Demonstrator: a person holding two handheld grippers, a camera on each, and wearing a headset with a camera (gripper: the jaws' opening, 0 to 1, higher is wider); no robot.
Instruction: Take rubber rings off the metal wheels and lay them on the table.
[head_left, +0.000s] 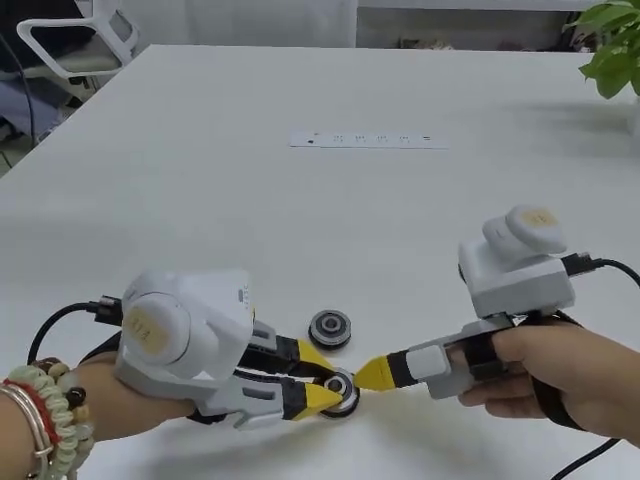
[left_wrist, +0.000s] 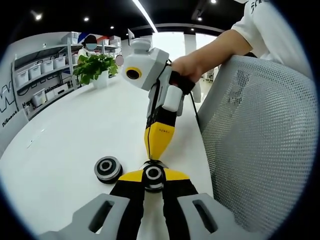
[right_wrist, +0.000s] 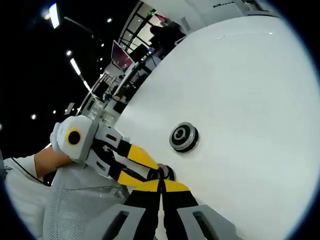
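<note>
A small metal wheel with a black rubber ring (head_left: 344, 384) lies near the table's front edge, and my left gripper (head_left: 328, 388) is shut on it, one yellow tip on each side. In the left gripper view the wheel (left_wrist: 153, 176) sits between my left gripper's (left_wrist: 153, 175) jaws. My right gripper (head_left: 362, 376) comes in from the right, its yellow tips pressed together at that wheel's rim, pinching the ring's edge. The right gripper view has its tips (right_wrist: 160, 183) meeting right at the wheel (right_wrist: 166, 173). A second wheel (head_left: 330, 327) with its ring on lies flat just behind.
A white power strip (head_left: 368, 140) lies across the far middle of the white table (head_left: 300, 220). A green plant (head_left: 610, 50) stands at the back right and an office chair (head_left: 75, 45) at the back left. A grey mesh chair back (left_wrist: 260, 130) is close behind.
</note>
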